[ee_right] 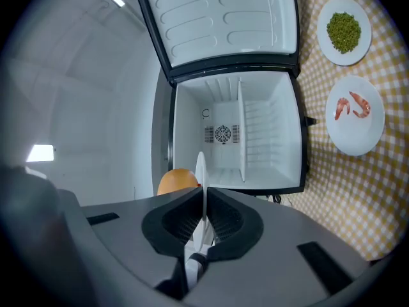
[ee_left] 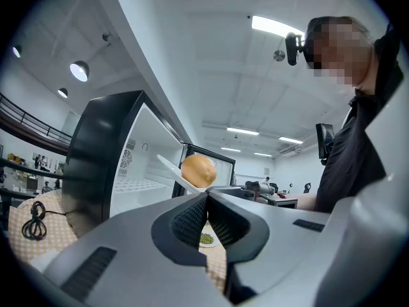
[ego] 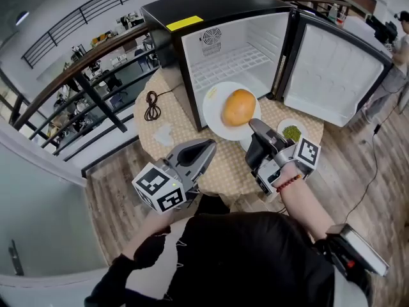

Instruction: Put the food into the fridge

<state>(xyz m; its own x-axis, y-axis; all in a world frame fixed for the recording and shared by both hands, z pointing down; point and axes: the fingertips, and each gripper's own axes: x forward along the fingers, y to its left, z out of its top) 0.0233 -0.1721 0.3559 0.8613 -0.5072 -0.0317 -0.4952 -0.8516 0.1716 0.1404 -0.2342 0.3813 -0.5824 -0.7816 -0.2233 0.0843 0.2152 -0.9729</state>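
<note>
A round orange-brown bun [ego: 238, 107] lies on a white plate [ego: 214, 110], held in the air in front of the open mini fridge [ego: 236, 50]. My right gripper [ego: 254, 125] is shut on the plate's near rim. In the right gripper view the plate [ee_right: 200, 171] runs edge-on between the pads, with the bun [ee_right: 175, 181] on its left. My left gripper [ego: 209, 147] hangs shut and empty to the left of the plate, above the round table. In the left gripper view its pads [ee_left: 192, 219] meet, and the bun [ee_left: 199, 170] shows beyond them.
A plate of green peas [ego: 291, 133] and a plate of shrimp [ee_right: 355, 114] sit on the checked tablecloth [ego: 223, 162]. The fridge door [ego: 332, 72] stands swung open to the right. A coiled black cable [ego: 152, 106] lies at the table's left. A railing [ego: 83, 82] runs behind.
</note>
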